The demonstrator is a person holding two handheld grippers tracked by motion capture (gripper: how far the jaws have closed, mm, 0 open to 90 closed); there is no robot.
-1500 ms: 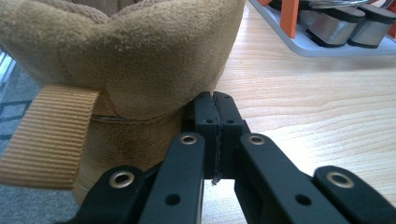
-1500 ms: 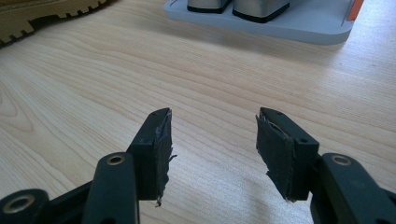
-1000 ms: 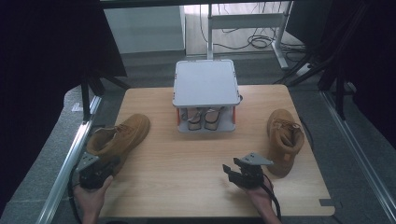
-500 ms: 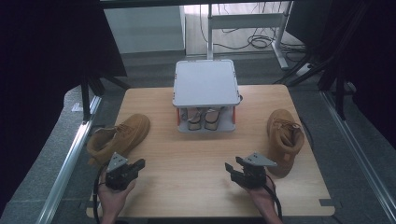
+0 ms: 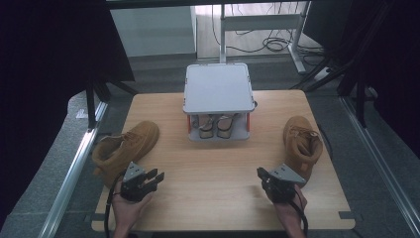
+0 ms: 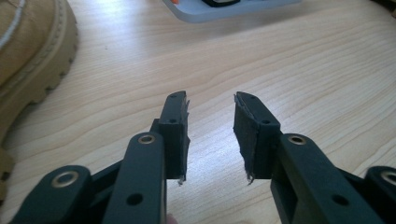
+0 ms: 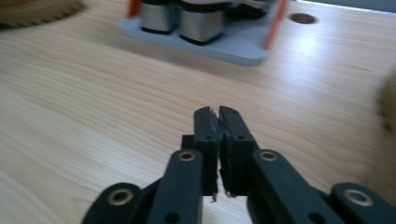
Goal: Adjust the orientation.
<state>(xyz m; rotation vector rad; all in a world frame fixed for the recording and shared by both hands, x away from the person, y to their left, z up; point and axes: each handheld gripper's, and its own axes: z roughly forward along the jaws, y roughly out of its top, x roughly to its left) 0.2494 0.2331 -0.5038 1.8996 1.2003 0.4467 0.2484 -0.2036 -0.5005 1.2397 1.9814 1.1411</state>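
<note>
High view: left gripper (image 5: pixel 154 177) spread beside a tan boot (image 5: pixel 124 150), right gripper (image 5: pixel 262 174) pressed together, rack (image 5: pixel 217 89) beyond.

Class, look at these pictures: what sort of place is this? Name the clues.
Probably a lab or recording workspace: a wooden table ringed by black curtains, loose cables on the floor, and staged boots.

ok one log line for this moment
left claw opening, empty | right claw just shut, empty | left boot and right boot untouched
</note>
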